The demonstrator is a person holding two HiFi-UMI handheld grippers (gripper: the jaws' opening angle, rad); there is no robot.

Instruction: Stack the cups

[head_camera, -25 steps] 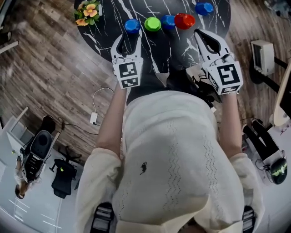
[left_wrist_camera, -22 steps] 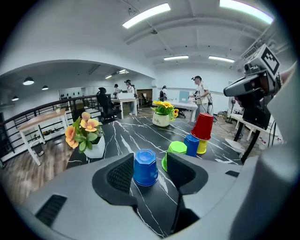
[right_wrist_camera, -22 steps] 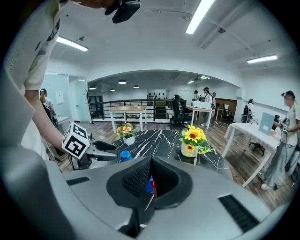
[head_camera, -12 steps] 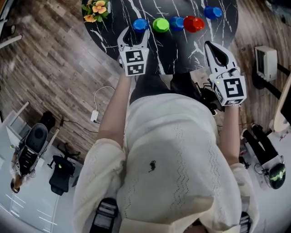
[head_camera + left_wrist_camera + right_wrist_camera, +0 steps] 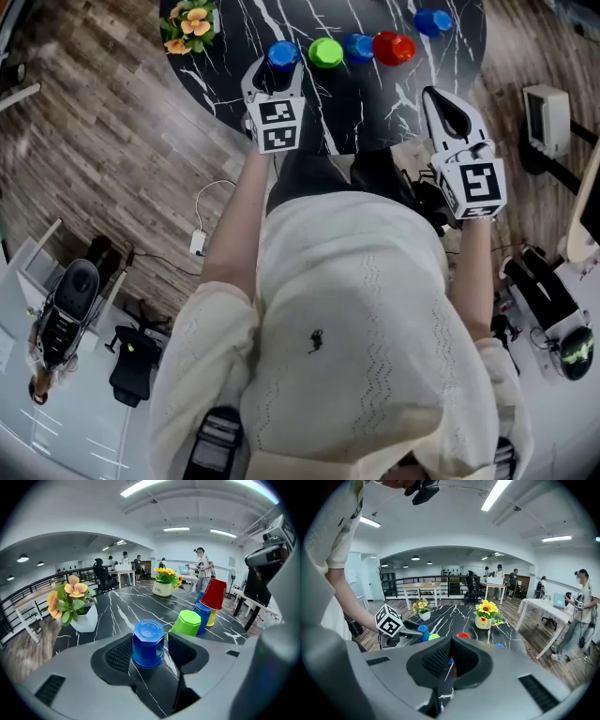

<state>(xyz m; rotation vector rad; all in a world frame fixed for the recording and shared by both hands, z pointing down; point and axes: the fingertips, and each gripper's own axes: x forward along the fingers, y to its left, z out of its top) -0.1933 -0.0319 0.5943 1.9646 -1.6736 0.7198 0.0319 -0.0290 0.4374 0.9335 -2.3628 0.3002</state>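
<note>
An upturned blue cup (image 5: 148, 637) stands on the black marble table (image 5: 136, 603) between the pads of my left gripper (image 5: 150, 651), which has just been opening wider and is open, with a gap on each side of the cup. In the head view, that gripper (image 5: 277, 71) reaches the leftmost blue cup (image 5: 283, 52). To its right stand a green cup (image 5: 326, 52), another blue cup (image 5: 358, 47) and a red cup (image 5: 394, 47). A further blue cup (image 5: 431, 21) sits farther back. My right gripper (image 5: 441, 96) hovers shut and empty at the table's near edge.
A white pot of orange flowers (image 5: 83, 617) stands at the table's left edge. A sunflower pot (image 5: 164, 588) is at the far side, and a yellow cup (image 5: 212, 618) is behind the red one. People and desks fill the room beyond.
My left gripper has moved forward over the table, and its fingers now flank the leftmost blue cup. The right gripper has stayed in place.
</note>
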